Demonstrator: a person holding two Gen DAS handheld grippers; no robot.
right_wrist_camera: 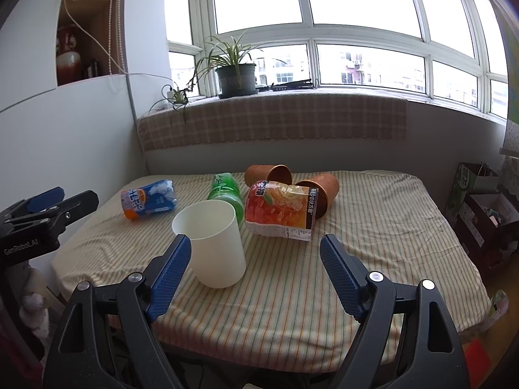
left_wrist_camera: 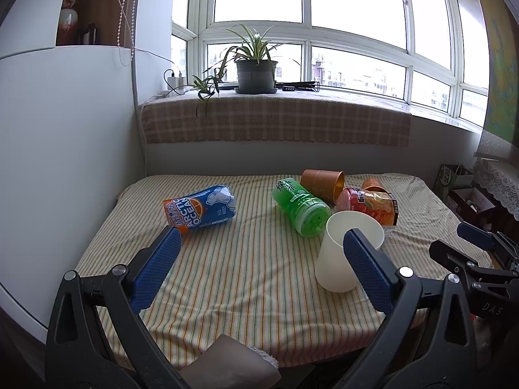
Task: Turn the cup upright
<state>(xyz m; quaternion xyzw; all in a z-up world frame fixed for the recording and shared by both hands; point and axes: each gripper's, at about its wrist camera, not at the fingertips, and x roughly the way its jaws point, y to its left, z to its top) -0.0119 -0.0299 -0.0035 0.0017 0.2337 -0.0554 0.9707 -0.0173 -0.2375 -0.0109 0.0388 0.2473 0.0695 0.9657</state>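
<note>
A white cup (left_wrist_camera: 348, 253) stands upright, mouth up, on the striped tablecloth (left_wrist_camera: 246, 275); it also shows in the right wrist view (right_wrist_camera: 215, 243). My left gripper (left_wrist_camera: 262, 243) is open and empty, its right finger (left_wrist_camera: 366, 265) in front of the cup. My right gripper (right_wrist_camera: 256, 251) is open and empty, with the cup just beyond its left finger (right_wrist_camera: 172, 272). Two brown cups (right_wrist_camera: 269, 173) (right_wrist_camera: 321, 191) lie on their sides farther back.
A blue Arctic Ocean can (left_wrist_camera: 201, 209), a green bottle (left_wrist_camera: 301, 207) and an orange drink bottle (right_wrist_camera: 280, 209) lie on the table. A window sill with a potted plant (left_wrist_camera: 256, 71) is behind. Boxes (right_wrist_camera: 480, 201) stand at the right.
</note>
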